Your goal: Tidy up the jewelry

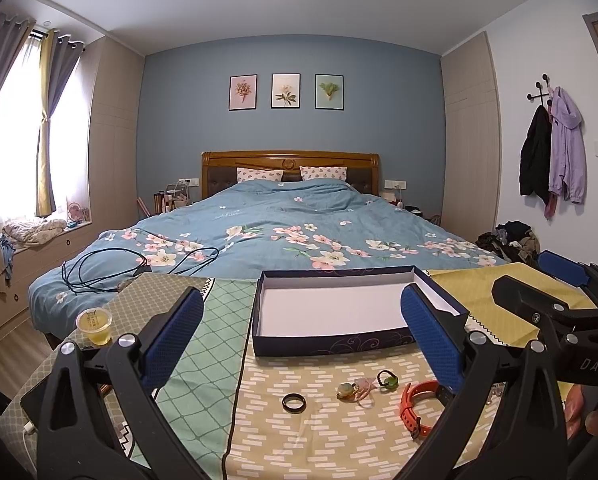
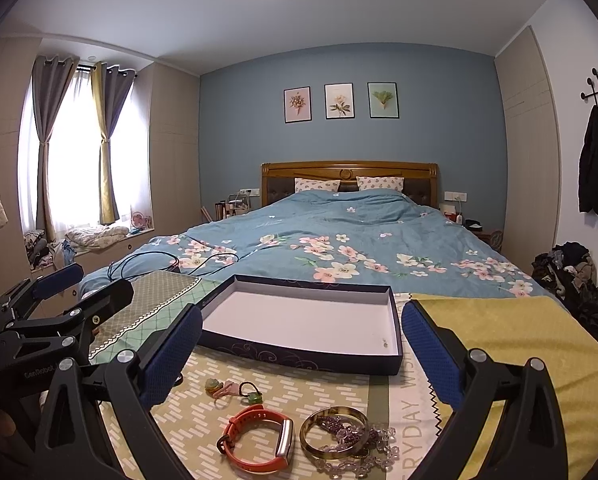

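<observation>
Orange band: a watch-like strap [image 2: 255, 438] with a silver face, lying on the patterned cloth [image 2: 203, 420] near the front edge, just left of the bangle.
Bangle: a gold-brown ring [image 2: 333, 432] resting flat, with clear and purple beads [image 2: 363, 450] tangled over and beside it.
Small pieces: a green pendant [image 1: 346, 391], a pink piece and a green hair tie [image 1: 387, 380] lie close together between the box and the orange band.
Black ring: it [image 1: 294, 402] lies alone on the cloth, left of the pendant.
Box: a dark blue tray [image 1: 331, 346] with white inside, behind all the jewelry; it looks empty except for one tiny speck (too small to identify).
Left gripper: its blue pads [image 1: 299, 344] stand wide apart, holding nothing, above the cloth in front of the box.
Right gripper: also spread wide [image 2: 299, 352], nothing between the pads.
Jelly cup: a small yellow cup [image 1: 94, 325] at the far left of the table.
Bed: a blue floral cover [image 1: 283, 228] behind the table.
</observation>
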Demonstrator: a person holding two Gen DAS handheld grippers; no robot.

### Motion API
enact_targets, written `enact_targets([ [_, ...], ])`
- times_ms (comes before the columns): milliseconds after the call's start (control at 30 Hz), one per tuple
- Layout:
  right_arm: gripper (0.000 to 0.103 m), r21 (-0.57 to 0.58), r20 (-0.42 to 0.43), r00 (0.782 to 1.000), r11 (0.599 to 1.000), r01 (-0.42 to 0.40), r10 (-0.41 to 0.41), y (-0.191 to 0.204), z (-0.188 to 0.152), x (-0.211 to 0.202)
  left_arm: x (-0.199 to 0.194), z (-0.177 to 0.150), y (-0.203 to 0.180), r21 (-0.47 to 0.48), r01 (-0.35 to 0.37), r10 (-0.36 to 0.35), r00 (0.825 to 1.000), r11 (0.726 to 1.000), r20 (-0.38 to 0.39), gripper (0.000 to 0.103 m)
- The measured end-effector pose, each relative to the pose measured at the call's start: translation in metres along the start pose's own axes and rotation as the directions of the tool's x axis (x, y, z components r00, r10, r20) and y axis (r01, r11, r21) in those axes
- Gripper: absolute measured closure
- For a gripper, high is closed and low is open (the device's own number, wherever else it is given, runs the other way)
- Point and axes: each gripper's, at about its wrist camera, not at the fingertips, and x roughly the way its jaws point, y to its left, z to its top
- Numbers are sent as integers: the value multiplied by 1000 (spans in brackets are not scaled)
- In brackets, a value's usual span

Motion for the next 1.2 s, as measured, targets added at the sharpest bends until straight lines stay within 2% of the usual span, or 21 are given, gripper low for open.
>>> enact_targets([
  [1200,7,7,7,1000,1000,-6,6,-3,0,0,-1,2,0,-2,-8,8,1000,1000,8,6],
])
